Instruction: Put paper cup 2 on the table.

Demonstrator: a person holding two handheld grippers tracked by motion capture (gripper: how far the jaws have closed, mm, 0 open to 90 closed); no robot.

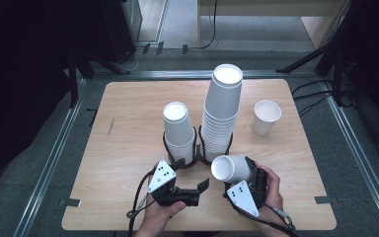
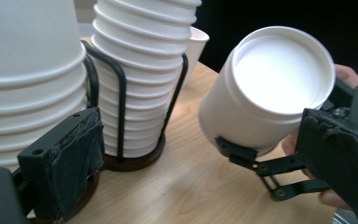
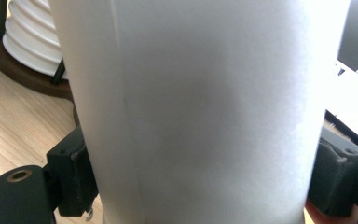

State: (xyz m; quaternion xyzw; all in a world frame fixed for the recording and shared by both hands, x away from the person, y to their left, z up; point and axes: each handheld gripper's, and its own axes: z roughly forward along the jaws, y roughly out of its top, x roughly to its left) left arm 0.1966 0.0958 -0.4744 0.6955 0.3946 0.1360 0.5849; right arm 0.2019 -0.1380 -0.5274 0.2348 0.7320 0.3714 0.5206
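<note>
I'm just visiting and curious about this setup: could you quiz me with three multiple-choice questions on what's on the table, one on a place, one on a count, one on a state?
1. Where does the lone cup stand?
A. right of the stacks
B. left of the stacks
C. inside a holder

2. How many cup stacks sit in wire holders?
A. one
B. two
C. four

3. The right gripper is:
A. empty
B. shut on a white cup
C. holding a spoon

Answers: 1 A, it stands apart at the right; 2 B, short stack and tall stack; 3 B, jaws clamp its sides.
</note>
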